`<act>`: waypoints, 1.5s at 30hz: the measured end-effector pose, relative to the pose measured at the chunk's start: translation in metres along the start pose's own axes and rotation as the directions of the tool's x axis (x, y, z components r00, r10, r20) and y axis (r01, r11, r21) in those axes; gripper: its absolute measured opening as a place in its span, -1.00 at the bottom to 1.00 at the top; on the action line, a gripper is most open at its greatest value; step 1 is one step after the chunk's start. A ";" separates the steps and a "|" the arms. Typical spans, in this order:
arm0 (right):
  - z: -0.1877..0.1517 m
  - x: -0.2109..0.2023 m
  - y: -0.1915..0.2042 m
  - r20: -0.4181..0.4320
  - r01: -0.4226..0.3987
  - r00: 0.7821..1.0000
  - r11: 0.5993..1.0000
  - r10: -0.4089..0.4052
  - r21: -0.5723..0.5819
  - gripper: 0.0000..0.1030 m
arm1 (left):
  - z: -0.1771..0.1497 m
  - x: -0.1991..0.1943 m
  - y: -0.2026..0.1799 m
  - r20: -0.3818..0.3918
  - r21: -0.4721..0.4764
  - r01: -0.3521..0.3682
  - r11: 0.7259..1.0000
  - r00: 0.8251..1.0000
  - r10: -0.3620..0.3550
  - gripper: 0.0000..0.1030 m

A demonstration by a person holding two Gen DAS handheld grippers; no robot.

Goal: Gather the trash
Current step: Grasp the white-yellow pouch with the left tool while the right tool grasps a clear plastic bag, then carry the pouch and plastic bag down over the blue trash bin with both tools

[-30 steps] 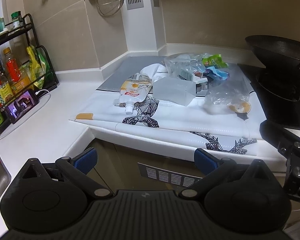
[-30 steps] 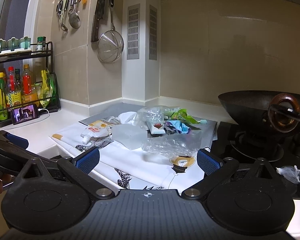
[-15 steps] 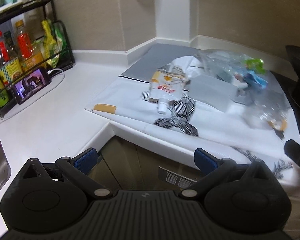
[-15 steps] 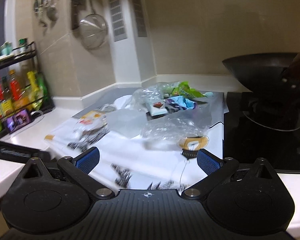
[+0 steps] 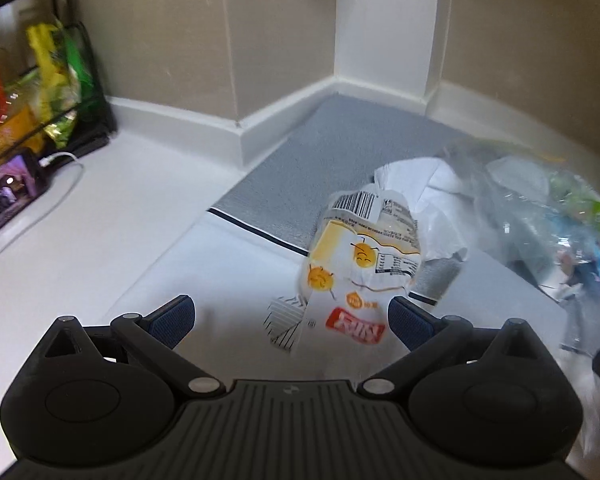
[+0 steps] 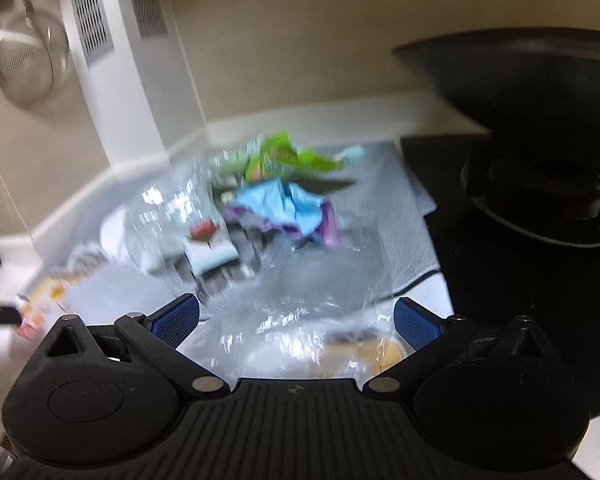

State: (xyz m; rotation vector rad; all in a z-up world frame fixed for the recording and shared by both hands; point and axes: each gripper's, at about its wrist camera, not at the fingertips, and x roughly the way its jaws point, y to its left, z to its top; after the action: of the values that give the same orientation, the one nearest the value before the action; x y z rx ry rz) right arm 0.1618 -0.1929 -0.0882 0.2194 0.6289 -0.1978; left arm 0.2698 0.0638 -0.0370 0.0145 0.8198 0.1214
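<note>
A white and yellow spout pouch point(image 5: 360, 264) lies on the white patterned cloth point(image 5: 228, 264), its lower end between the fingers of my open left gripper point(image 5: 292, 320). Behind it lie crumpled white paper point(image 5: 416, 176) and clear plastic bags point(image 5: 520, 200). My right gripper point(image 6: 296, 320) is open just above a clear plastic bag point(image 6: 300, 320) with a tan round label point(image 6: 376, 354). Beyond it lie a blue and purple wrapper point(image 6: 288, 208), a green wrapper point(image 6: 284, 158) and a small carton point(image 6: 210, 248). The pouch shows at the far left of the right wrist view point(image 6: 44, 300).
A grey mat point(image 5: 340, 160) lies under the trash in the counter corner. A black rack with bottles and snack bags point(image 5: 40, 92) and a phone on a cable point(image 5: 8, 196) stand at the left. A black wok point(image 6: 520, 76) sits on the stove point(image 6: 540, 280) at the right. A strainer point(image 6: 28, 56) hangs on the wall.
Both grippers have moved forward and down over the trash. The left one now has the pouch's end between its open fingers; the right one is close over the clear bag.
</note>
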 end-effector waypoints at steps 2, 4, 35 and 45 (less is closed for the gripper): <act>-0.006 0.004 -0.001 -0.007 0.000 1.000 1.000 0.000 -0.009 1.00 | 0.003 0.015 -0.002 -0.015 0.002 -0.008 1.000 1.000 0.008 1.00; -0.013 0.008 -0.002 -0.008 -0.007 1.000 0.999 0.007 -0.038 1.00 | 0.006 0.025 -0.003 -0.012 -0.004 -0.003 1.000 1.000 0.003 1.00; -0.030 -0.040 0.000 0.079 -0.089 0.992 0.985 0.101 -0.145 -0.82 | 0.004 -0.015 0.034 -0.043 -0.170 0.214 0.962 0.974 -0.224 -0.83; -0.018 -0.097 -0.005 0.235 -0.183 0.947 0.969 0.219 -0.165 -0.82 | -0.033 -0.107 0.051 0.119 -0.128 0.318 0.940 0.945 -0.303 -0.82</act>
State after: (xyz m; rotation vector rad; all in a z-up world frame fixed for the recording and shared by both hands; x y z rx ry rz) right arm 0.0739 -0.1815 -0.0445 0.1173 0.3618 0.0176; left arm 0.1686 0.1007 0.0218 -0.2455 0.7047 -0.1183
